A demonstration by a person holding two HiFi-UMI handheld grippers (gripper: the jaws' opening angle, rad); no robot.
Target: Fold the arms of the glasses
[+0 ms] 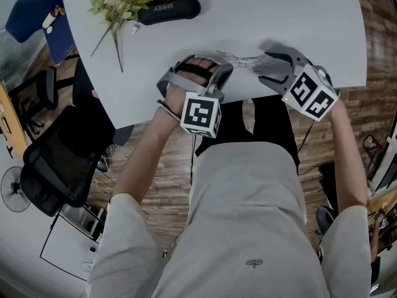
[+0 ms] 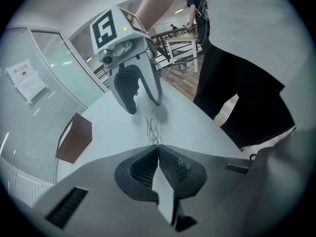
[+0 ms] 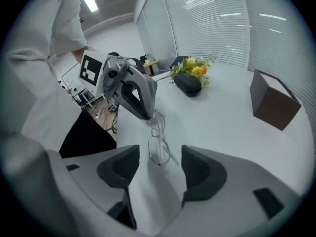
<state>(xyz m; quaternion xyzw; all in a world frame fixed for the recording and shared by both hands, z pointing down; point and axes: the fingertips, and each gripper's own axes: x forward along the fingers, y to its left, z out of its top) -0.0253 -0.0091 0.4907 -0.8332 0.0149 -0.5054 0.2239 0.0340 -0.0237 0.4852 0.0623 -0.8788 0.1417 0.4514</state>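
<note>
Head view: glasses (image 1: 242, 61) on the white table (image 1: 279, 11) near its near edge; left gripper view: left gripper (image 2: 158, 149) clenched on the frame's end; right gripper view: right gripper (image 3: 160, 154) released, jaws wide, glasses between them, clear of both pads.

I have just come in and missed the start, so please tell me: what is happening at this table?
A person is at a white table with a tool in each hand, working on thin wire glasses. The left tool is shut on one end of them. The right tool is open at the other end, with a lens lying between its jaws, untouched.
</note>
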